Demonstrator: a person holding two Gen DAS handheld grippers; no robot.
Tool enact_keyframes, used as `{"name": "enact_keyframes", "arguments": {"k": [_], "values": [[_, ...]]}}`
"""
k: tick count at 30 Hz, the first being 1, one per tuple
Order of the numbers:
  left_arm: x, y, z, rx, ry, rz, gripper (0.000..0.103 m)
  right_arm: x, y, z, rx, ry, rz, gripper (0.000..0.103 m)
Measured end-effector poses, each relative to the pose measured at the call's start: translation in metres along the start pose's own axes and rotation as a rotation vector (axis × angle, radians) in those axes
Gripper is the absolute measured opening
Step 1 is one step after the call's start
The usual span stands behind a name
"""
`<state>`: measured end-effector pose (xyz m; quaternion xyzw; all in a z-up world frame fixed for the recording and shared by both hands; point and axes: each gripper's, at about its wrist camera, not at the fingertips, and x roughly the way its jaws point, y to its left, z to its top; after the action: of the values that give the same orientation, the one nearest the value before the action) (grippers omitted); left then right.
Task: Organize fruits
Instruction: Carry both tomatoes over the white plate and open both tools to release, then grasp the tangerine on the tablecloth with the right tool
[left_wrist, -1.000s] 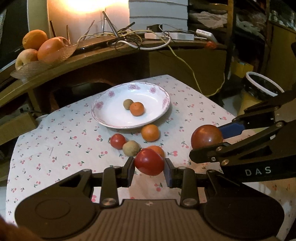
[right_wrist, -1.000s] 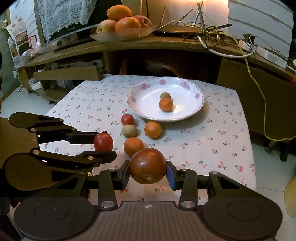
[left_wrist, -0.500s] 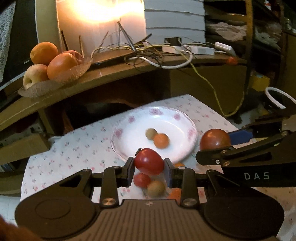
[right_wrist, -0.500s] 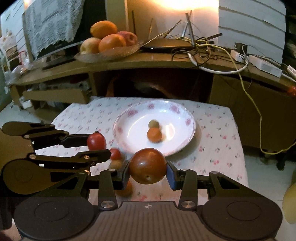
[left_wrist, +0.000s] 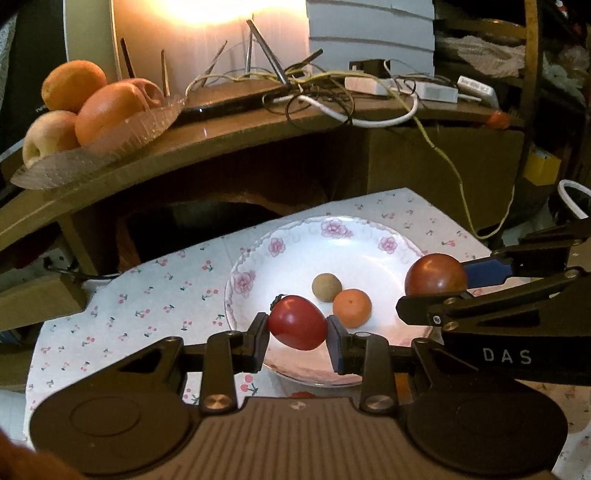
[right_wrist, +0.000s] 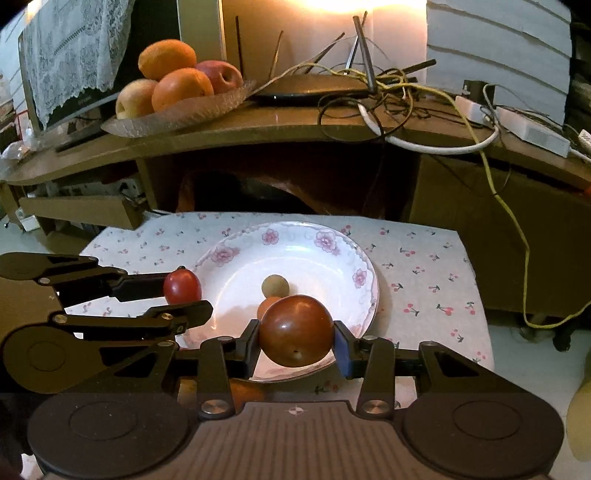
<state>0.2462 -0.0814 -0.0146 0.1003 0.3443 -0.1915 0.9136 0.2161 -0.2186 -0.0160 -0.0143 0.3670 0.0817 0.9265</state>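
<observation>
While each claw grips a fruit, both have moved forward off the loose pile on the tabletop and now hang over the near rim of the plate (left_wrist: 242, 275). Left claw (left_wrist: 297, 334): closed on a red tomato (left_wrist: 296, 322). Right claw (right_wrist: 295, 341): closed on a darker brown-red tomato (right_wrist: 295, 330), just right of the left one. Release looks imminent; two more fruits nearly sorted. Ahead of both claws, the plate holds a small orange (left_wrist: 351, 308) touching a tan round fruit (left_wrist: 326, 287). Below the claws, leftover fruit is mostly hidden. Far beyond on the shelf, a glass dish (right_wrist: 177, 114) carries large oranges and apples.
</observation>
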Motion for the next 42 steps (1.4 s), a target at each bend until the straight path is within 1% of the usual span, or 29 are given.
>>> {"name": "enact_keyframes", "arguments": {"k": [4,10,13,22,27,36,42], "values": [[0.008,-0.003,-0.001,0.012,0.006,0.0,0.038,0.01,-0.005,-0.001,0.0,0.017,-0.011,0.043],[0.013,-0.001,0.0,-0.006,0.014,0.004,0.038,0.018,-0.008,0.001,-0.001,0.02,-0.011,0.044],[0.013,-0.001,-0.001,-0.005,0.016,0.008,0.038,0.02,-0.007,0.001,-0.001,0.022,-0.012,0.045],[0.012,0.001,0.0,-0.01,0.01,0.012,0.039,0.019,-0.007,0.001,-0.003,0.015,-0.012,0.045],[0.009,0.005,0.002,-0.022,-0.002,0.013,0.039,0.014,-0.005,0.004,-0.01,-0.018,-0.007,0.047],[-0.011,0.009,0.007,-0.031,-0.046,0.008,0.041,0.0,-0.006,0.004,-0.011,-0.052,0.003,0.048],[-0.021,0.009,0.004,-0.026,-0.049,-0.009,0.044,-0.012,-0.007,-0.006,-0.025,-0.046,0.02,0.049]]}}
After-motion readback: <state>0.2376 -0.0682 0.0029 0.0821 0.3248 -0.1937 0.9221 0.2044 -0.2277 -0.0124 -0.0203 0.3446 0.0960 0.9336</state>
